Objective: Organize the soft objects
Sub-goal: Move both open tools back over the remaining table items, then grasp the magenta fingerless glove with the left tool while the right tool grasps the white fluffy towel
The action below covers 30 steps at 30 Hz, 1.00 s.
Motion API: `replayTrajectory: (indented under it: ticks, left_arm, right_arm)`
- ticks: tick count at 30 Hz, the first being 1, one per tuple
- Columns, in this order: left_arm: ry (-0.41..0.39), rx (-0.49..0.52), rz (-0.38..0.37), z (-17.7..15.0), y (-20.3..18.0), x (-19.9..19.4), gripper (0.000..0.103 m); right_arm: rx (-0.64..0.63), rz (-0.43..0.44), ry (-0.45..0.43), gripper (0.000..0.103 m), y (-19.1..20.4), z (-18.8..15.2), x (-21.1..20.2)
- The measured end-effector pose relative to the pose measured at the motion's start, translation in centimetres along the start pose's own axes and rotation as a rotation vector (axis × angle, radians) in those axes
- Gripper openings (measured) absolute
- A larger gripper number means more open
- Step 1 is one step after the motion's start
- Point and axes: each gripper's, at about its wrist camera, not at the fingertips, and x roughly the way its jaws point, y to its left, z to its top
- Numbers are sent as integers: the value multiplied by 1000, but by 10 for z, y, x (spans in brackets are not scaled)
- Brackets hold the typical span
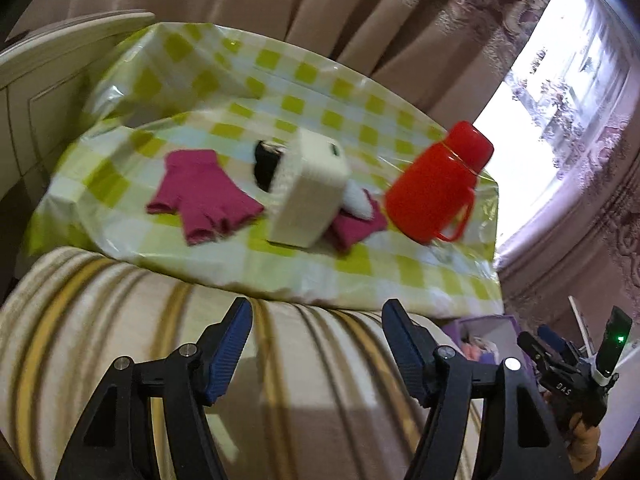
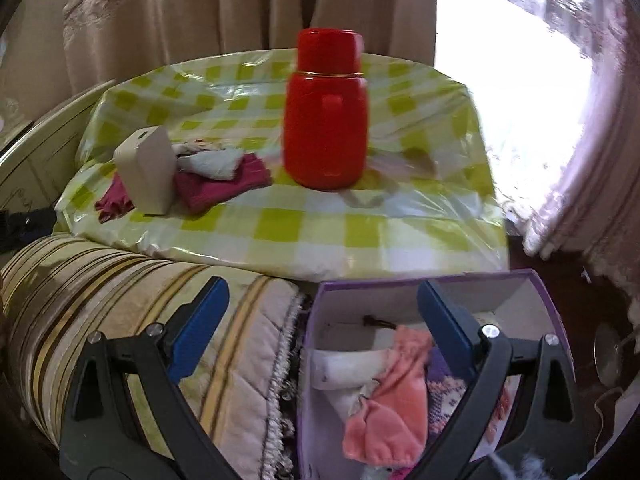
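Above the striped quilt, the left gripper [image 1: 316,344] and right gripper [image 2: 322,326] both hang spread and empty. Beyond, on the green-checked plastic tablecloth [image 1: 360,264], lies a limp magenta fingerless knit glove [image 1: 202,196]: light, floppy, best pinched mid-palm through bunched fabric.

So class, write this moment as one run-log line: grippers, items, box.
left gripper open, empty | right gripper open above purple box | pink cloth boxed | magenta gloves on table
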Motion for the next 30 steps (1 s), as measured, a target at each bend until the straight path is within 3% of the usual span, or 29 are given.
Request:
replayTrajectory:
  ticks: [11,22,26,30]
  left_arm:
    - [15,-102,127,36,58,20,68]
    - [107,-144,306,84,101,79,68]
    - [124,-142,350,101,110,102,77]
    - [165,-163,383,114,123,130,77]
  right_arm:
    - [-47,77,56,96,27,32,40]
    - [-90,133,69,96,50,66,81]
    - [-90,157,75,96,52,77,96]
    - [-99,181,87,96,57,88,113]
